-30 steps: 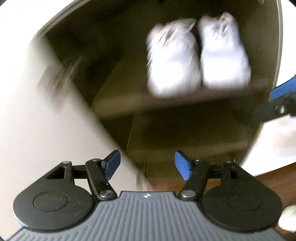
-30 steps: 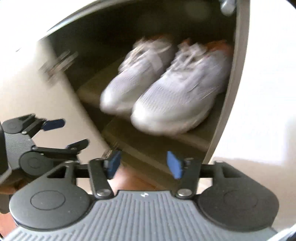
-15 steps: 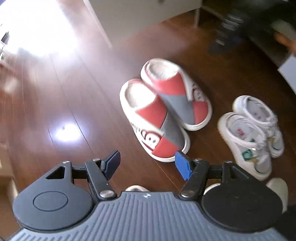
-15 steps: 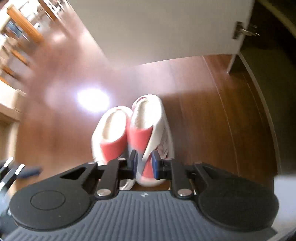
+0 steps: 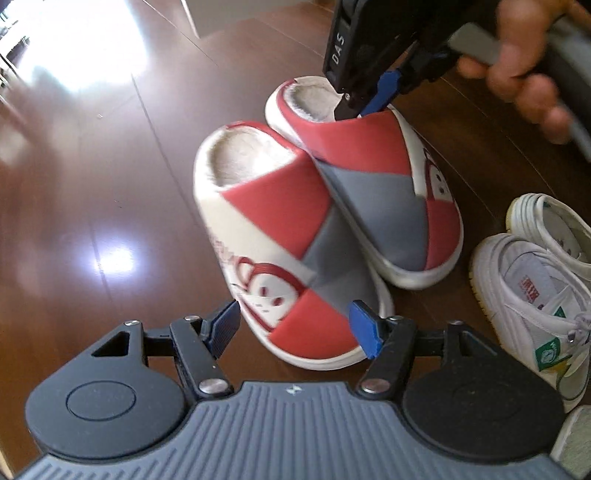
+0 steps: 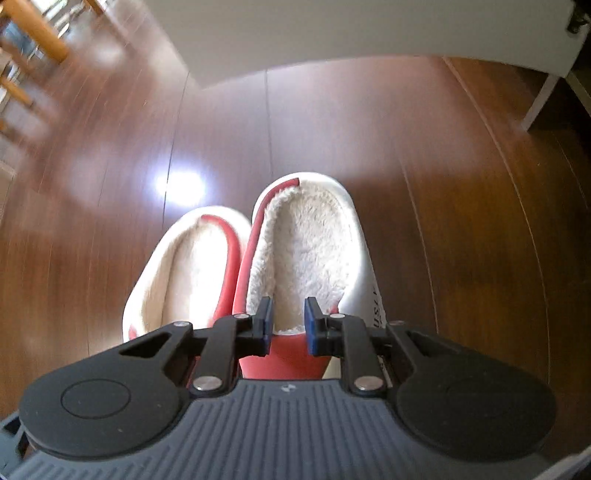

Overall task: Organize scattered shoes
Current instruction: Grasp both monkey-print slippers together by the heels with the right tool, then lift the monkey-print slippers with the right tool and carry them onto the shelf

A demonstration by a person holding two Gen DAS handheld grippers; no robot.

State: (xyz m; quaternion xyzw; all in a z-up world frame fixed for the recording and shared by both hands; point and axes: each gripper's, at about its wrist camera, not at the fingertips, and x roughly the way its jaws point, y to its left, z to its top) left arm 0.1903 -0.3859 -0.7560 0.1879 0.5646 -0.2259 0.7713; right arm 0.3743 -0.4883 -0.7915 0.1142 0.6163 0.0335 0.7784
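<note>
My left gripper [image 5: 294, 328] pointed steeply down at the floor with its jaws released and standing wide. The toe of the nearer slipper [image 5: 273, 229] sat between the blue pads [image 5: 364, 332], and I could see no pad pressing on it.

My right gripper [image 6: 288, 325] had its jaws drawn close, with only a slim gap left between the pads. It hung over the mouth of the farther slipper [image 5: 373, 177], right at the rim of the red upper, with the fleece lining showing through the gap. From the left camera its tips seemed to meet that rim, one finger on the fleece side and the blue pad on the outer side. I could not tell whether the pads pinched the upper or merely straddled it. The hand [image 5: 524, 55] on that gripper showed blurred at the top right.

The two slippers, red, grey and white with a cartoon face on the toe, lay side by side on the dark wooden floor [image 5: 92, 184]. They touched along their inner edges, with their open heels pointing away from the left camera.

Just beside them to the right stood a pair of white sneakers [image 5: 532, 291] with green tags, also on the floor and apart from the slippers.

Beyond the slippers, the right camera showed a white panel [image 6: 332, 29] and blurred wooden furniture [image 6: 40, 37] at the top left.
</note>
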